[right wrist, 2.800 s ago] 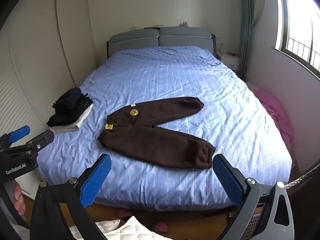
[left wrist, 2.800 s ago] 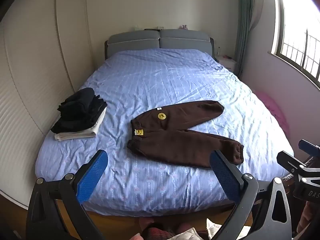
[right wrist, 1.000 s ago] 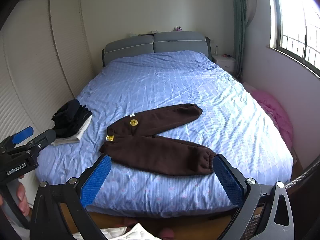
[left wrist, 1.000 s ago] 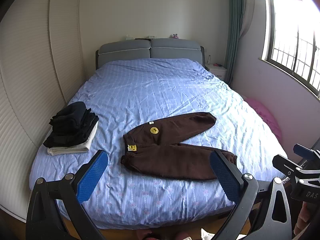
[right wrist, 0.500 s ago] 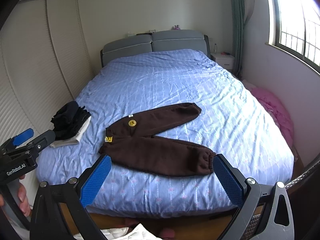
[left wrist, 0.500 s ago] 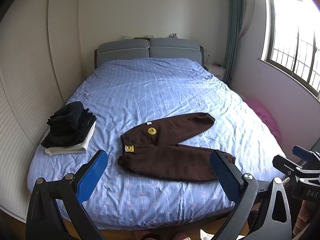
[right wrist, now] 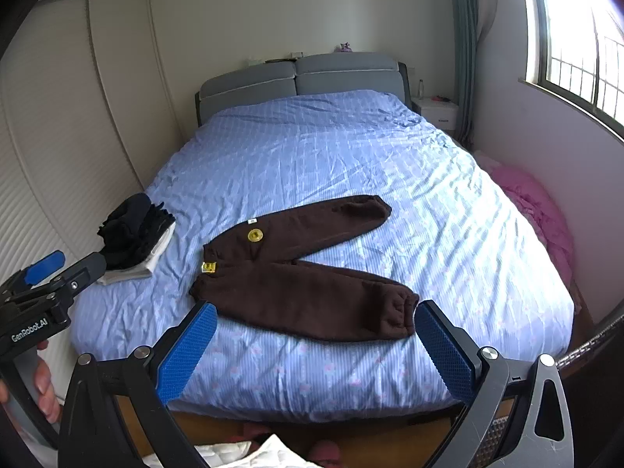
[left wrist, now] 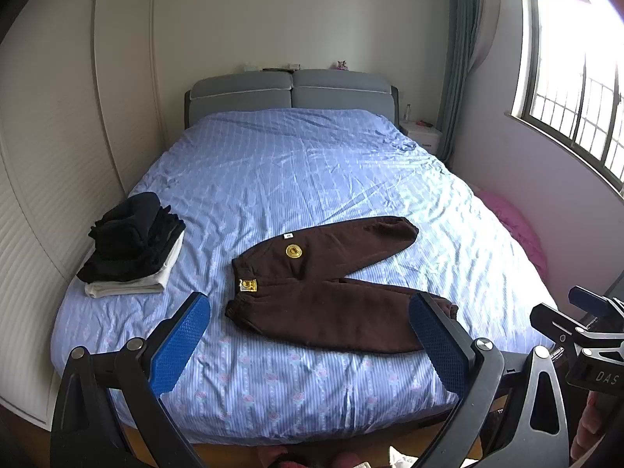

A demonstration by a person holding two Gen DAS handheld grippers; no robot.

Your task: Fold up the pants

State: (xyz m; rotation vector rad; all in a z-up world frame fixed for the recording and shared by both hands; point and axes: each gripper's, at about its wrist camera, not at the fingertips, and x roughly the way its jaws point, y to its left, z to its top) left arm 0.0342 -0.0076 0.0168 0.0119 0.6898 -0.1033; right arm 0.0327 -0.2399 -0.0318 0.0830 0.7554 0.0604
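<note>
Left wrist view first: along the left wall runs a pale ribbed wardrobe (left wrist: 43, 179), and on the bed's left edge beside it sits a stack of folded clothes (left wrist: 132, 247), black pieces piled on a white one. Next comes the blue striped bed (left wrist: 296, 171), its grey headboard (left wrist: 290, 91) against the far wall. The brown pants (left wrist: 331, 284) lie unfolded on the near half of the bed, waistband to the left with two yellow patches showing, the legs splayed in a V toward the right; nothing lies on them or between them and the tools. The left gripper (left wrist: 308, 343) hovers off the foot of the bed with its blue pads spread wide and nothing between them, well apart from the cloth. From the right wrist view the right gripper (right wrist: 312, 347) hangs in the same way, jaws wide and empty, short of the mattress edge. Further right a white nightstand (right wrist: 436, 113) stands by the headboard, a pink heap (right wrist: 538, 214) lies on the floor beside the bed, and a barred window (left wrist: 577, 93) fills the right wall.
</note>
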